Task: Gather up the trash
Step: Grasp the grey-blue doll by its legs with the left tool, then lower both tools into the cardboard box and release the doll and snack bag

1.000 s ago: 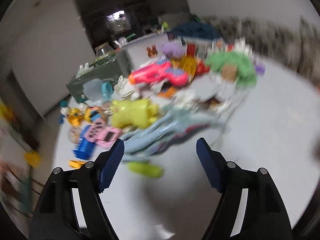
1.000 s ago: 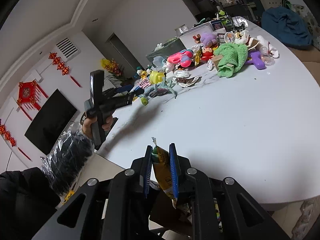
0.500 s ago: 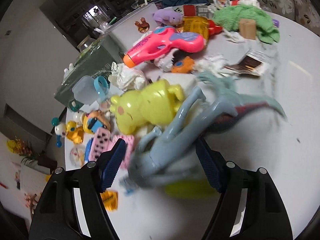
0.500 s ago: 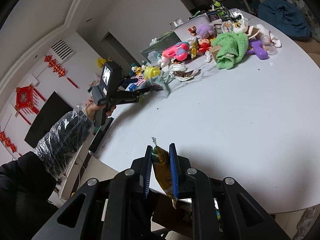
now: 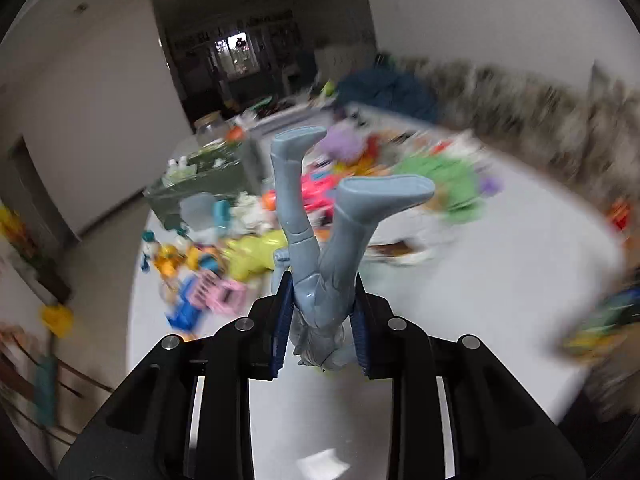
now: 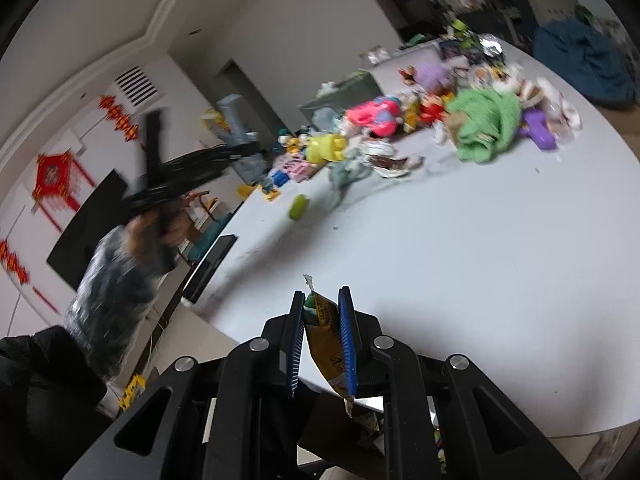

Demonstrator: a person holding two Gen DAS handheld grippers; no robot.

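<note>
Left wrist view: left gripper (image 5: 320, 320) clenched on grey figure (image 5: 324, 240), 2 legs ahead. Right gripper (image 6: 322, 336) clamped on yellow wrapper (image 6: 326, 332). Figure could be shaken loose by fast swing.

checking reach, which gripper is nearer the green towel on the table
Left, as far as the blur allows. The left gripper, shut on the grey figure, is lifted beside the toy pile; the right gripper sits at the near edge, farther from the green towel.

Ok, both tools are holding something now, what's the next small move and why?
Probably carry the grey figure off the table toward the bin: the left tool clamps its body, legs up. The right tool grips a yellow wrapper.
</note>
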